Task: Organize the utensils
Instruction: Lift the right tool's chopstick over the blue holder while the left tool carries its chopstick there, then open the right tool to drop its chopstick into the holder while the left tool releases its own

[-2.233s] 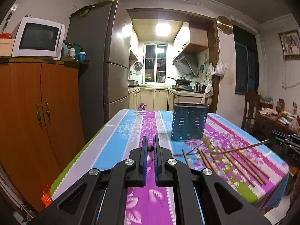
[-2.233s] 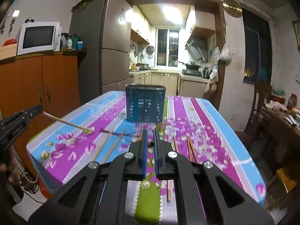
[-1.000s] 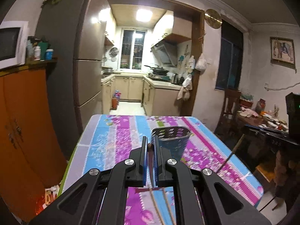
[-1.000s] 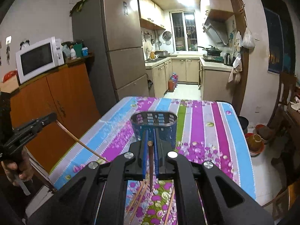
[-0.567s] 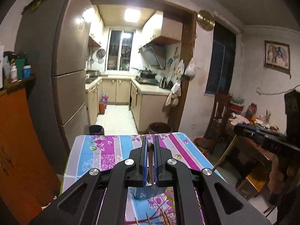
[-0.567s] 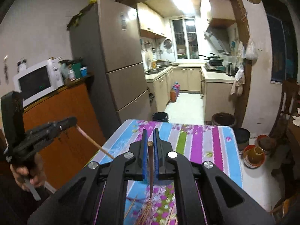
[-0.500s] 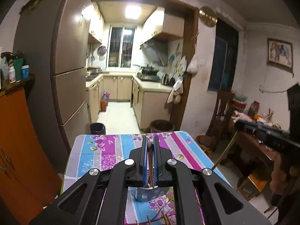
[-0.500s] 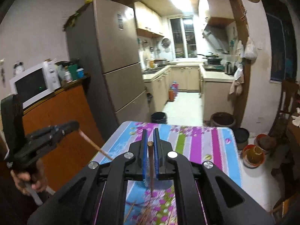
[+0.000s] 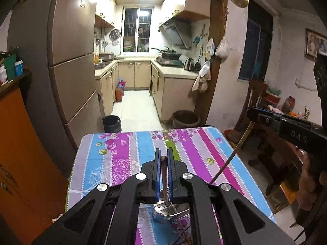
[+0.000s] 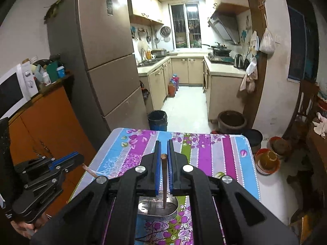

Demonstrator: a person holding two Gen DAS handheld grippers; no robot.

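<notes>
Two slim brown wooden chopsticks, one clamped in my left tongs (image 9: 162, 160) and one in my right tongs (image 10: 163, 158), hang above the perforated metal utensil holder (image 10: 156, 205); next, I judge, lower and release.

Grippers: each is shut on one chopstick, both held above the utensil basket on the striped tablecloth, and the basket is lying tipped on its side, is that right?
Not quite. The basket stands upright with its open mouth facing up, as the right wrist view shows. The rest holds: the left gripper and the right gripper are each shut on one chopstick above it, over the striped tablecloth.
</notes>
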